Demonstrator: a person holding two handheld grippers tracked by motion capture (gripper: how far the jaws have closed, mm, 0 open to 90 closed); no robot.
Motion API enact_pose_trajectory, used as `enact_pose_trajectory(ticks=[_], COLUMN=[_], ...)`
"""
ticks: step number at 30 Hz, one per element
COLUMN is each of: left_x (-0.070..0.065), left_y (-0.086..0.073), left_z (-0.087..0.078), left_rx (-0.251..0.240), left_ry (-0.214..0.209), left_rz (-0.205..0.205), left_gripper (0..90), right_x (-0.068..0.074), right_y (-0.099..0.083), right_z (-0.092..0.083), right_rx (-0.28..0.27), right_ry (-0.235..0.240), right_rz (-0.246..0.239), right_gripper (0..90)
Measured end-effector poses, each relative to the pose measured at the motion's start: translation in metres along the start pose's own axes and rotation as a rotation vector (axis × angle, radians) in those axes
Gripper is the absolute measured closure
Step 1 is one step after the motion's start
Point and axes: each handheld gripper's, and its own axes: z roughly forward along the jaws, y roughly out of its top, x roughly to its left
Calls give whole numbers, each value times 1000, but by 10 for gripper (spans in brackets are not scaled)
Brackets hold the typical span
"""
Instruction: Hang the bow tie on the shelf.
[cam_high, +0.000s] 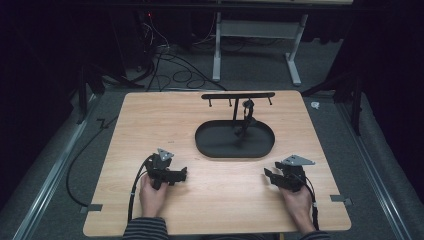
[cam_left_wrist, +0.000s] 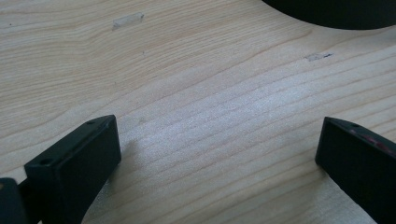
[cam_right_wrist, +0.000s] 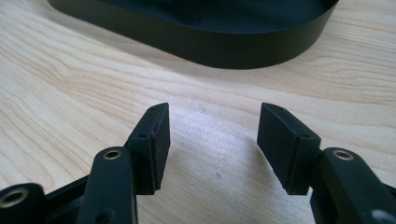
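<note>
I have both hand-held grippers low over the pale wood-grain bench (cam_high: 150, 115), on the near side of the black oval metal tray (cam_high: 207, 150) with its upright T-shaped hanging stand (cam_high: 236, 97). The left hand-held gripper (cam_high: 181, 175) has its 2 jaws spread wide, with nothing but bare wood between them; the tray's dark rim (cam_left_wrist: 327, 14) sits well ahead of it. The right hand-held gripper (cam_high: 267, 176) is also parted, less widely, and empty, and it points at the tray's wall (cam_right_wrist: 201, 44), which is near but not touching. A small dark object (cam_high: 247, 112) hangs from the stand's crossbar over the tray; I can't tell what it is. To do the reach well, I judge I should lift the right gripper clear of the rim before advancing, keep the jaws parted, and approach that hanging piece from the side so the post doesn't block me.
</note>
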Motion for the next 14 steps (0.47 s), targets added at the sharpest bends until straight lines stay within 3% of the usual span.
enact_pose_trajectory(ticks=[4, 14], left_x=[0, 0], left_y=[0, 0], left_z=[0, 0], left_rx=[0, 2], left_ry=[0, -1], left_rz=[0, 0], left_gripper=[4, 4], right_x=[6, 6], right_y=[1, 2], right_z=[4, 5], right_rx=[36, 39], right_ry=[-19, -11], right_rz=[-58, -53], right_gripper=[439, 425])
